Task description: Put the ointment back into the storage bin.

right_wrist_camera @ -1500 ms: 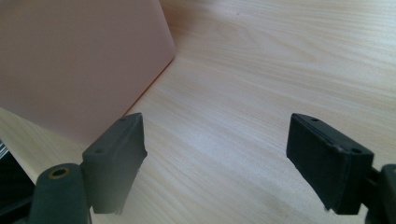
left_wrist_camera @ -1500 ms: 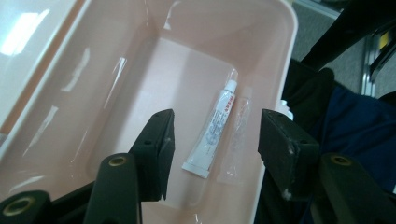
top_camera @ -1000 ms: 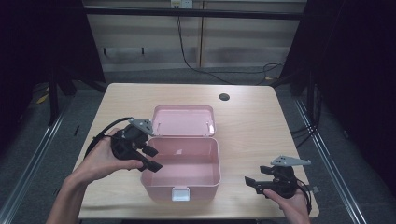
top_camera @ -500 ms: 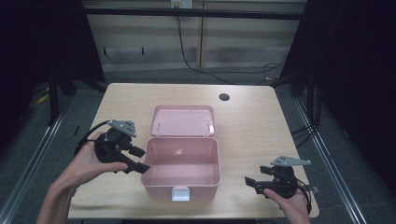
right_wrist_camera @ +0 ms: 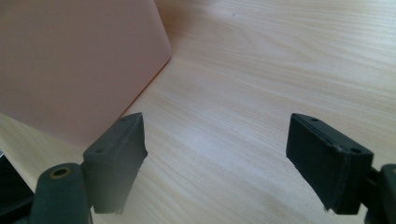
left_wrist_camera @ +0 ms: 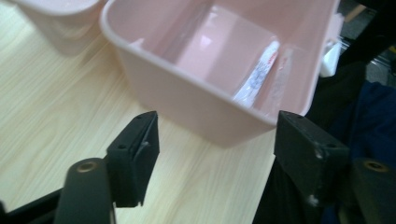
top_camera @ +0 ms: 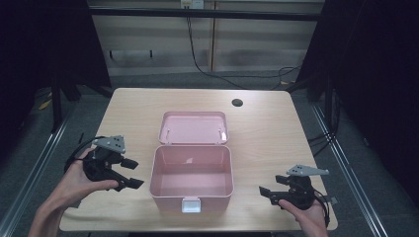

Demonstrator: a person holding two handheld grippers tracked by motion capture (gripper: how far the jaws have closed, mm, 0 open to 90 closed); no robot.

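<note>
Your left gripper [top_camera: 129, 174] sits on the table just beside the left wall of the pink box [top_camera: 191, 178], apart from it. Its jaws have just been opening and now stand released, with nothing between them; in the left gripper view the box corner lies beyond the pads, not inside them. Your right gripper [top_camera: 267, 191] rests near the table's front right corner, jaws spread and empty, well clear of the box's right wall.

The box stands at the middle of the table [top_camera: 276, 133], its lid [top_camera: 193, 127] thrown back flat behind it. A white tube-like item [left_wrist_camera: 257, 73] lies against the inner wall.

By my judgement the step in hand is pulling the left gripper clear after a release, with closing the box the likely follow-up. Do it well: draw the left hand straight out sideways, keep the open jaws off the rim so the light box does not skid, and steady the front wall with the right gripper before you touch the lid.

Obstructions: none on the tabletop. Note the white latch [top_camera: 191, 205] at the front and the round cable hole [top_camera: 237, 102] at the far edge, both out of your path. Mind the cable trailing from the left gripper.
</note>
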